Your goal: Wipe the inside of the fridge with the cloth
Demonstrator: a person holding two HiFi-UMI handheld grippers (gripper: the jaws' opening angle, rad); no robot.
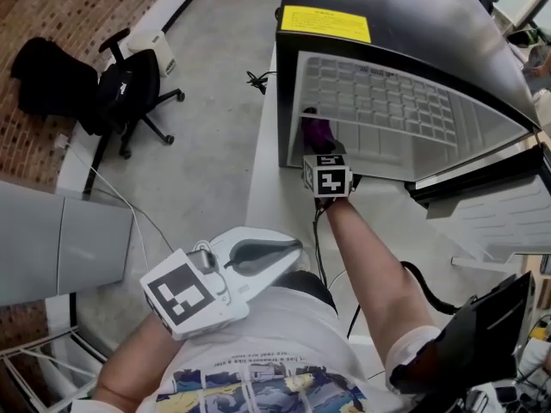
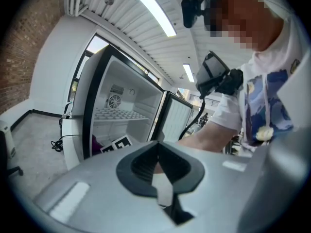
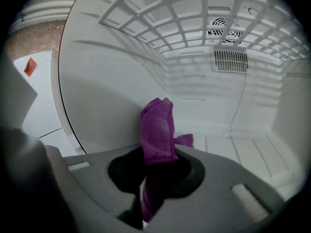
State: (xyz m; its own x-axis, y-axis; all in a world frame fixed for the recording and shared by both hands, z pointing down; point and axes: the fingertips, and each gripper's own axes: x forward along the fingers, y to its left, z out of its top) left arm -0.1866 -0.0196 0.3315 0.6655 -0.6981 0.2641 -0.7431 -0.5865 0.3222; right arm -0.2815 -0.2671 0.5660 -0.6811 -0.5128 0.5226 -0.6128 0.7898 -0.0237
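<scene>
A black fridge (image 1: 405, 24) stands open, its white inside (image 3: 194, 91) lit. My right gripper (image 1: 327, 176) reaches in below the wire shelf (image 1: 379, 101), shut on a purple cloth (image 3: 158, 130). The cloth (image 1: 317, 132) hangs near the left inner wall, low in the compartment; whether it touches the wall I cannot tell. In the right gripper view the cloth fills the jaws of my right gripper (image 3: 155, 174). My left gripper (image 1: 288, 252) is held back near the person's body, shut and empty. Seen in its own view, my left gripper (image 2: 158, 171) points toward the fridge (image 2: 116, 115).
The fridge door (image 1: 491, 218) swings out to the right. The fridge sits on a white platform (image 1: 271, 179). A black office chair (image 1: 129, 93) and cables (image 1: 256, 80) are on the concrete floor to the left. A fan grille (image 3: 223, 25) is on the fridge's back wall.
</scene>
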